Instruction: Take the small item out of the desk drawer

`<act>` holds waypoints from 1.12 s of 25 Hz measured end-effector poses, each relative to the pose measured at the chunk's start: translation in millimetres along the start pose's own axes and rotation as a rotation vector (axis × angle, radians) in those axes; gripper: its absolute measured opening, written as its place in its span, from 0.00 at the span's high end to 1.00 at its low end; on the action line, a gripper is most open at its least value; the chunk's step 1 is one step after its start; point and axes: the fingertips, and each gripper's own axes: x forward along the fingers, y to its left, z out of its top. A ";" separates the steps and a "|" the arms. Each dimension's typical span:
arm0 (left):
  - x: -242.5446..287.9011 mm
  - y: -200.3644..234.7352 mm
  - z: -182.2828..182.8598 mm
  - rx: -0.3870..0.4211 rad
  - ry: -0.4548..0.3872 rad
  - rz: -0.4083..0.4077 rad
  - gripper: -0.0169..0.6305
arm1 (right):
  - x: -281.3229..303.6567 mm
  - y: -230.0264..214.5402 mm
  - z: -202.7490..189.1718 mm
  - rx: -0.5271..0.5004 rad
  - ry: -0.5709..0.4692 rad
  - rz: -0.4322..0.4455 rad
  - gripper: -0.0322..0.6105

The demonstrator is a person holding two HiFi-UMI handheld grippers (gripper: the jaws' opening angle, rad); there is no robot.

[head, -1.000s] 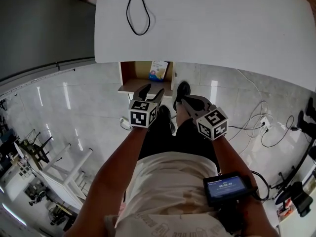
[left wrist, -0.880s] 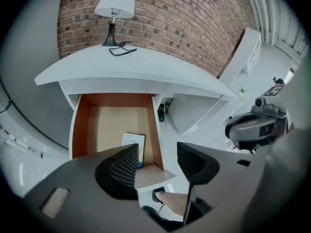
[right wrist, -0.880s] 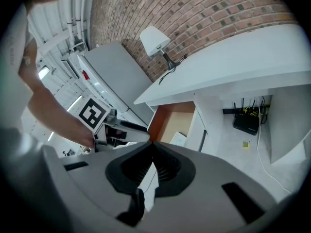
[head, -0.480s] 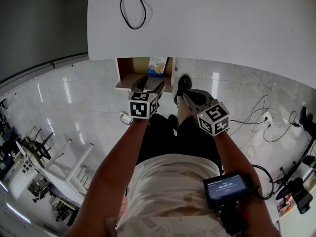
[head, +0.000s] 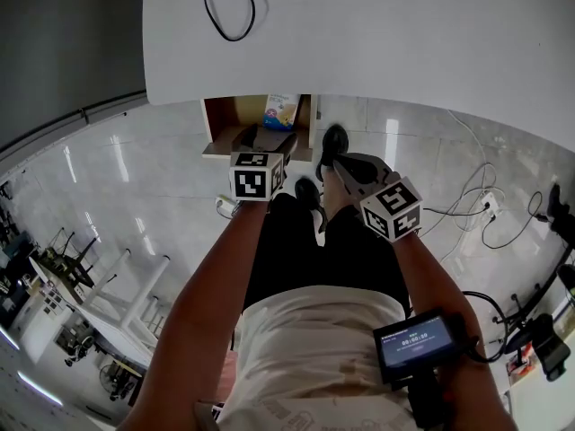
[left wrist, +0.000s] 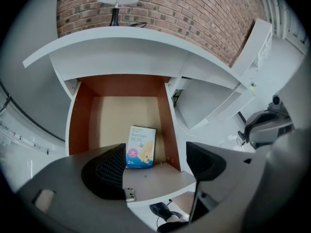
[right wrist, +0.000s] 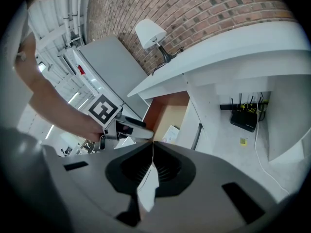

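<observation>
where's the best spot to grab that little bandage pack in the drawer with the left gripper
Pinch the bandage pack across its two long edges, left gripper coming down from above: it seems to lie flat near the drawer front, with little room beside the right wall. The jaws have just been opening, with nothing between them.

Bright, even light; glare streaks on the glossy floor (head: 135, 178); fisheye edges bend and darken.

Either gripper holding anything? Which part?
Nothing held. Left gripper jaws have just been opening, empty, clear of the bandage box in the drawer; right gripper shut, empty.
</observation>
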 end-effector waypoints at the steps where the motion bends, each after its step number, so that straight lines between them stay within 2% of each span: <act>1: 3.0 1.2 -0.2 0.012 0.006 0.006 0.40 | 0.5 -2.3 -1.2 0.001 0.001 -0.001 0.94; 5: 8.9 2.6 -3.9 0.063 0.022 0.020 0.40 | 1.0 -5.2 -5.3 0.007 0.000 -0.008 0.94; 11: 20.1 3.4 -10.0 0.075 0.041 0.016 0.39 | 2.2 -6.5 -9.2 0.011 -0.006 -0.014 0.94; 17: 36.1 3.6 1.1 0.116 0.054 -0.004 0.39 | 4.8 -12.6 -12.6 0.027 -0.006 -0.019 0.94; 28: 66.7 27.3 3.9 0.171 0.089 0.026 0.39 | 20.5 -4.8 -20.6 0.034 -0.025 -0.027 0.94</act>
